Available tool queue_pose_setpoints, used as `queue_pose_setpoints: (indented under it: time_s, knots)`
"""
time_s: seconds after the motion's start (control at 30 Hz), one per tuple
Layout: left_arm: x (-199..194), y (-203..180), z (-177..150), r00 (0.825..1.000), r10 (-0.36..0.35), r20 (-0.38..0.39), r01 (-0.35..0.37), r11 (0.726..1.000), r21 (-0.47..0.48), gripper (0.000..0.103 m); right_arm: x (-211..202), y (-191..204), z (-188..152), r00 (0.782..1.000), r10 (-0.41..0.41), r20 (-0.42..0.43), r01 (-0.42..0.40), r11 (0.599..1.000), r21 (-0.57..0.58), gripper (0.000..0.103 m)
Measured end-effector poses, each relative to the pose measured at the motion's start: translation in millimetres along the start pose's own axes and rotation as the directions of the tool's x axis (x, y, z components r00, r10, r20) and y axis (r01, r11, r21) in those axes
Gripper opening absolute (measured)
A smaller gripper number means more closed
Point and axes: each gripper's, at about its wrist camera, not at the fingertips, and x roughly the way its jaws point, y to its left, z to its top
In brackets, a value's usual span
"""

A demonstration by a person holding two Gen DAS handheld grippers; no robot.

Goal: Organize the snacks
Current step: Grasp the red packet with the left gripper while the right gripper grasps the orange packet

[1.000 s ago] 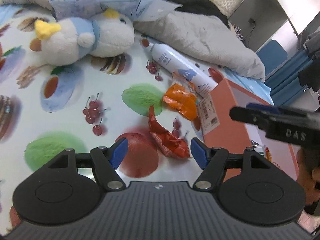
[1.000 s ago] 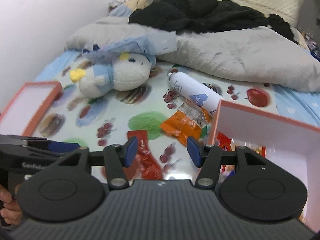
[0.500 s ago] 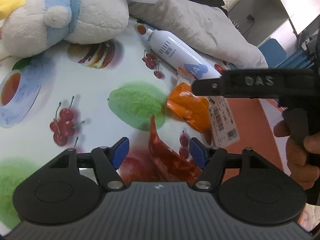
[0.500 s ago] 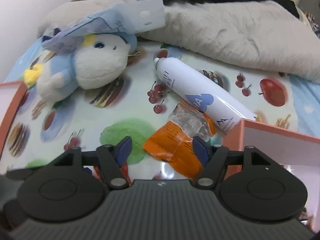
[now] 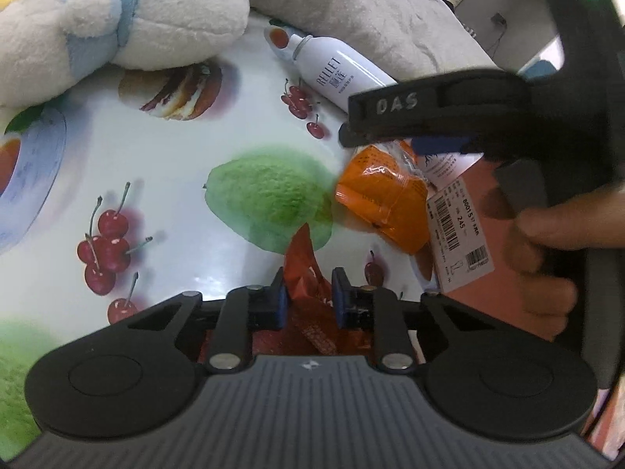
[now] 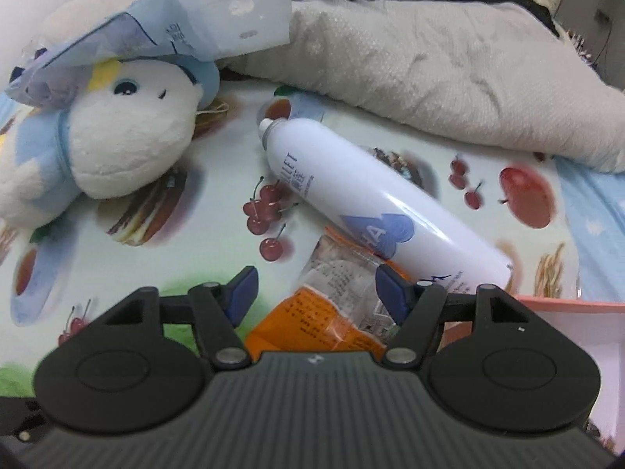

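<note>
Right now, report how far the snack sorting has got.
Done: nothing that can be confirmed; the orange box's inside is barely visible. In hand: the left gripper has just closed on the red snack packet; the right gripper is open around the orange snack packet, not gripping. Left: both packets into the box.

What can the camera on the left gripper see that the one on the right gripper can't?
Only the left wrist view shows the red snack packet pinched in the left gripper, whose jaws have just been closing on it, the person's hand on the other tool, and a barcode label.

Only the right wrist view shows the right gripper head-on, jaws open around the orange packet, and the plush toy's face.

Both show the orange snack packet, the white spray bottle, the plush toy and the fruit-print sheet.
</note>
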Motion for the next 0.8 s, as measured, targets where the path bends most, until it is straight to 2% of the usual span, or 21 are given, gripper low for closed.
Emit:
queue_pose_setpoints:
  time_s: [0.2, 0.47, 0.8]
  knots:
    - [-9, 5, -4, 1.000, 0.012, 0.008, -0.012, 1.000, -0.014, 0.019, 14, 3, -5, 1.000, -0.003, -0.022, 0.003, 1.000, -0.012, 0.071]
    - [-36, 26, -7, 0.997, 0.071, 0.038, -0.069, 0.997, -0.041, 0.018, 2, 2, -14, 0.992, 0.119, -0.044, -0.116, 0.991, 0.064, 0.071]
    - [-85, 51, -31, 0.988, 0.146, 0.055, -0.143, 0.988, -0.058, 0.016, -33, 26, -62, 0.970, 0.232, -0.076, -0.224, 0.970, 0.099, 0.071]
